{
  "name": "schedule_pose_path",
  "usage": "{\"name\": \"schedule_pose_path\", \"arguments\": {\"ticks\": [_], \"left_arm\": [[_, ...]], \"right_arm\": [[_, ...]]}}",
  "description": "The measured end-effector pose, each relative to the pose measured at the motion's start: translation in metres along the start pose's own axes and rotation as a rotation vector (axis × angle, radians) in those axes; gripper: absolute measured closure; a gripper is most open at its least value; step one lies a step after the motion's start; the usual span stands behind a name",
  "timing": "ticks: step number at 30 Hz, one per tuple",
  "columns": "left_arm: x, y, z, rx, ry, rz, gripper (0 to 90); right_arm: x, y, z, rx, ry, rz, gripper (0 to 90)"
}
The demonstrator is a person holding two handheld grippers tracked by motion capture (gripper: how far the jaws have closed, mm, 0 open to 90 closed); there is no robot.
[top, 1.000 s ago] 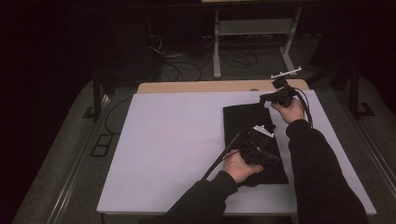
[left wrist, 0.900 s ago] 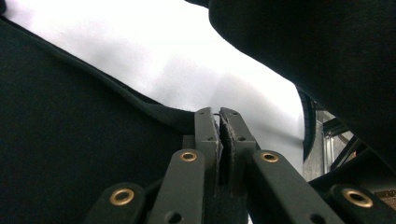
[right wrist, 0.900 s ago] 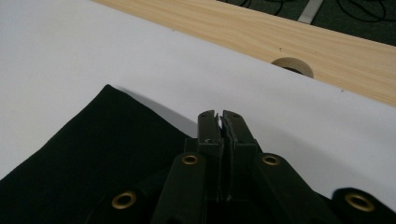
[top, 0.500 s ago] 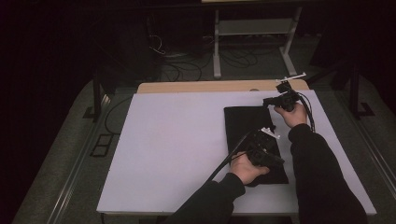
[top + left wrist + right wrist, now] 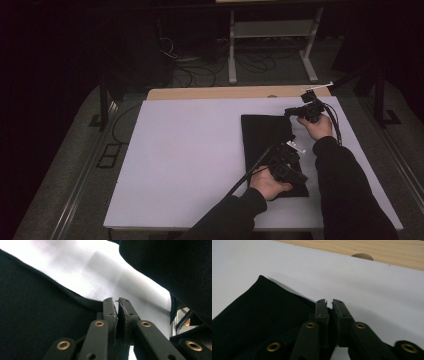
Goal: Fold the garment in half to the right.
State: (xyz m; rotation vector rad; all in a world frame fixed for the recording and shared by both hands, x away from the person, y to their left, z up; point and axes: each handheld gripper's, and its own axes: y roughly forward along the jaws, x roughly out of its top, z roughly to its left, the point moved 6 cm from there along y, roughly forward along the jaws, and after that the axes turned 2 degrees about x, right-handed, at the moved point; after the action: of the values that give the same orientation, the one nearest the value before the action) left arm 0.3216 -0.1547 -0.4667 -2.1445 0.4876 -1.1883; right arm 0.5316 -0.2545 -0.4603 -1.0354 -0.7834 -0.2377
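Both grippers clenched on black cloth (image 5: 265, 137), left gripper (image 5: 286, 167), right gripper (image 5: 300, 111), white table cover (image 5: 190, 150), dark sleeve (image 5: 175, 267) overhead

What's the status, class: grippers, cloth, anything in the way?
Left gripper shut on black cloth, near edge. Right gripper shut on its far right corner. Cloth flat on white table cover. Nothing in the way.

White-covered table (image 5: 190, 150); black cloth (image 5: 262, 132)
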Motion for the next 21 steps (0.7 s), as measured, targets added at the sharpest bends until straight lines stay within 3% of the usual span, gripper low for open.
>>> {"name": "schedule_pose_path", "arguments": {"ticks": [2,5,8,15,21], "left_arm": [[0.001,-0.001,-0.002,0.002,0.007,-0.005,79.4],[0.003,-0.004,-0.003,0.042,0.045,-0.02,72.0],[0.005,-0.008,-0.004,0.062,0.054,-0.037,65.1],[0.008,-0.019,-0.004,0.107,0.087,-0.067,43.5],[0.012,-0.03,-0.005,0.109,0.074,-0.097,31.5]], "right_arm": [[-0.001,-0.002,0.001,-0.025,-0.017,-0.005,73.7],[-0.001,-0.004,0.003,-0.053,-0.033,-0.01,64.7],[0.0,-0.008,0.004,-0.062,-0.036,-0.018,53.9],[0.005,-0.02,0.008,-0.053,-0.027,-0.054,29.1],[0.009,-0.033,0.018,-0.039,-0.047,-0.073,16.0]]}}
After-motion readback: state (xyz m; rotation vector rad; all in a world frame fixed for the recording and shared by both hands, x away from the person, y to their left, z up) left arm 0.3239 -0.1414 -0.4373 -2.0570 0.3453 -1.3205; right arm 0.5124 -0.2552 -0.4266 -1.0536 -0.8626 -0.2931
